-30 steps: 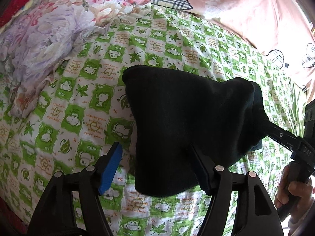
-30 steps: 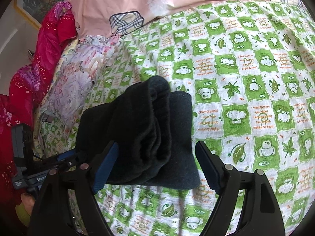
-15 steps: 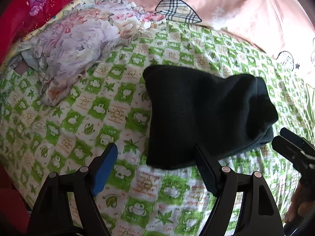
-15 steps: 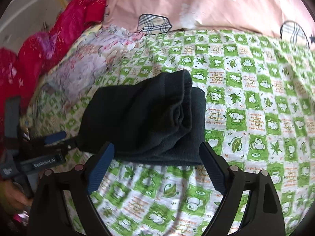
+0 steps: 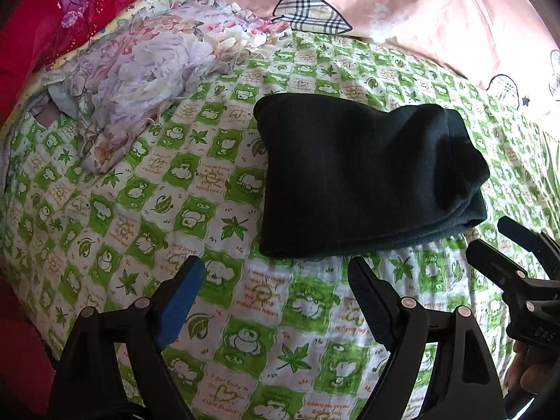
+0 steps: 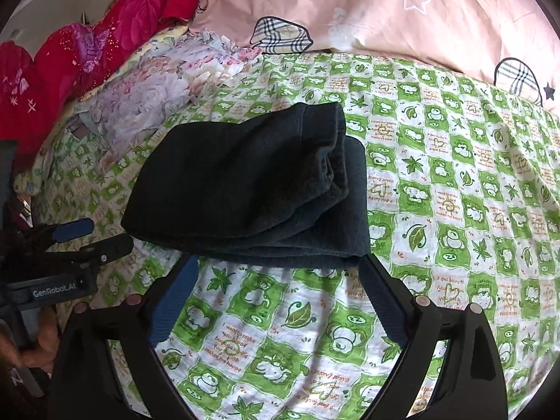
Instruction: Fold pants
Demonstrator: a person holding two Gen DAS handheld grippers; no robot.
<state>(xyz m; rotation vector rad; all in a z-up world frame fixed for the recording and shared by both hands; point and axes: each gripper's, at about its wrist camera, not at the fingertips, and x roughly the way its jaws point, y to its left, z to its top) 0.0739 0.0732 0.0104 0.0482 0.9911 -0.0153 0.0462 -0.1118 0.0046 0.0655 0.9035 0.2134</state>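
The black pants (image 5: 364, 182) lie folded in a thick stack on the green-and-white checked bed sheet (image 5: 147, 210); they also show in the right wrist view (image 6: 245, 189). My left gripper (image 5: 276, 276) is open and empty, just short of the stack's near edge. My right gripper (image 6: 280, 276) is open and empty, its fingertips close to the stack's near edge. Each gripper shows in the other's view: the right gripper (image 5: 504, 245) at the right edge, the left gripper (image 6: 94, 238) at the left edge.
A crumpled floral cloth (image 5: 140, 66) lies at the sheet's far left. A pink quilt (image 5: 420, 7) lies along the far side. A red padded garment (image 6: 87, 52) lies at the far left.
Both grippers have pulled back from the pants, which now lie free on the sheet. The stack has settled flat.
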